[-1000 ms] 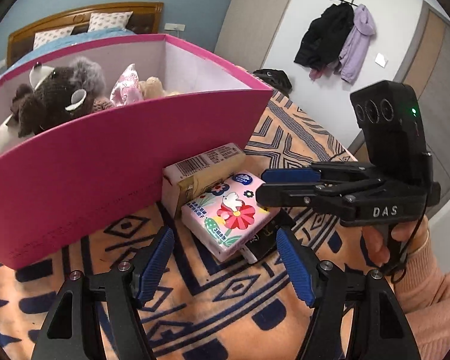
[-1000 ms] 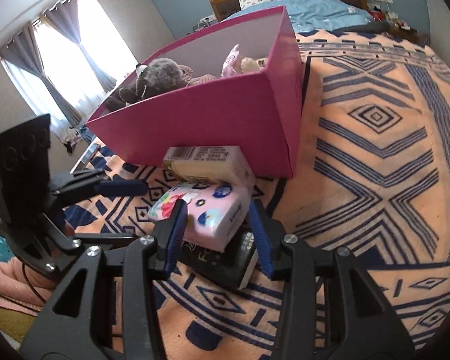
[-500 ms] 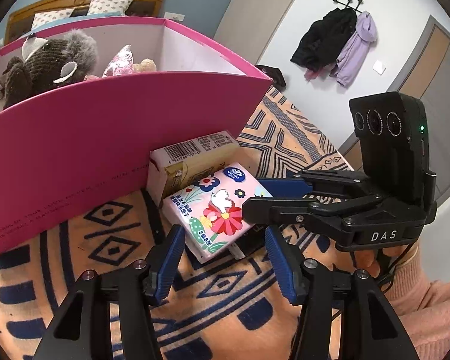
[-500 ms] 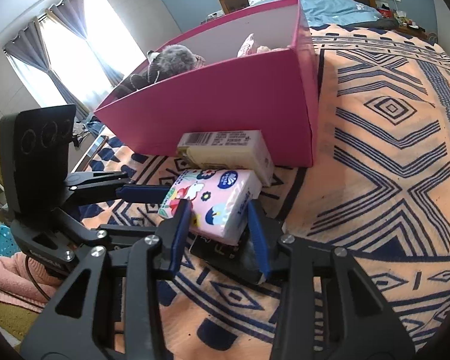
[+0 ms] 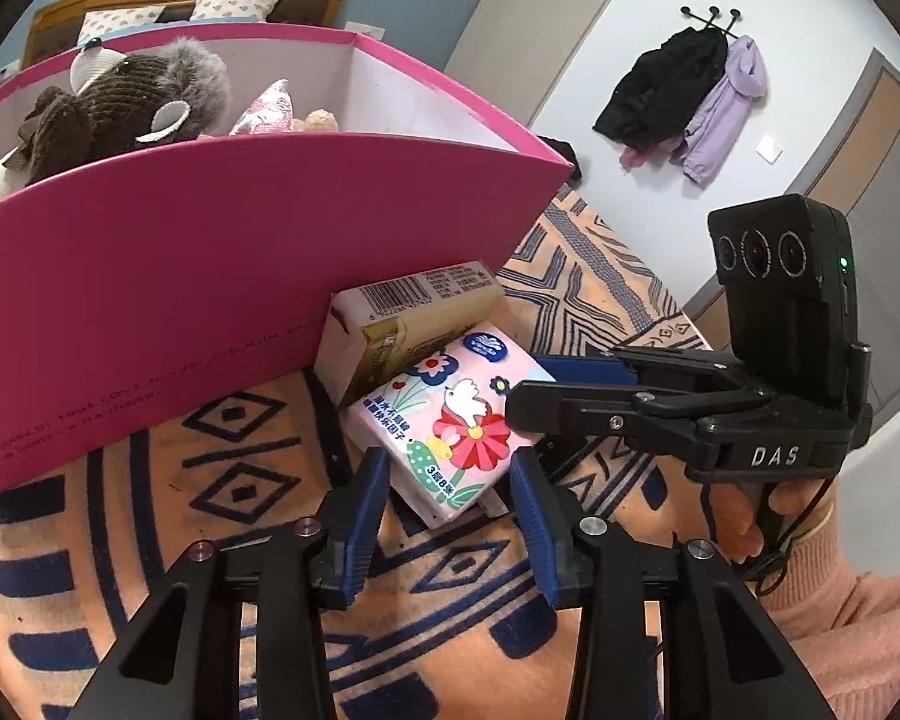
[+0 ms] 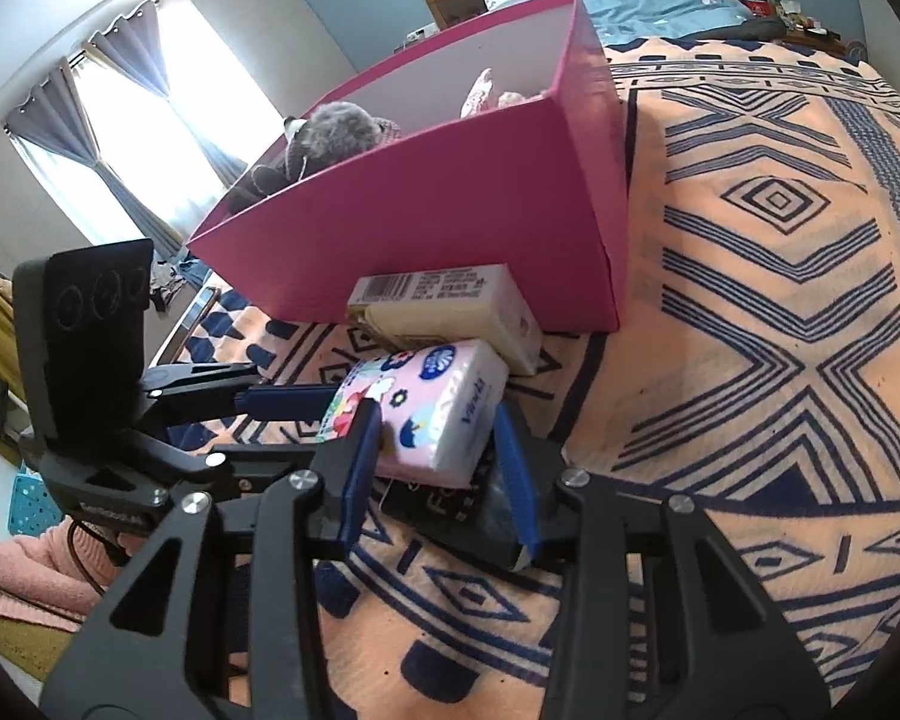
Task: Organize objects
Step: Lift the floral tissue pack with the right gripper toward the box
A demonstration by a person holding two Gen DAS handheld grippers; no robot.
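Left tongs (image 5: pixel 447 495) and right tongs (image 6: pixel 438 450) both closing about the pink tissue pack (image 5: pixel 450 420), which lies between each pair of blue pads, atop a dark flat item (image 6: pixel 450 501) on the patterned blanket (image 6: pixel 780 300); left pads (image 5: pixel 366 498) stand just clear of the pack's near corner, nothing gripped; right pads (image 6: pixel 363 456) bracket its end, the inner one touching or nearly so, though contact is hard to judge through the fisheye. Beyond the fingertips: a yellow pack (image 5: pixel 414 318), then the pink box (image 5: pixel 210 276) holding plush toys (image 5: pixel 120 108). The tissue pack likely handles as light, soft and compressible, its film wrapper slippery; best pinched across the short width near mid-length, firmly enough to dent without sliding.
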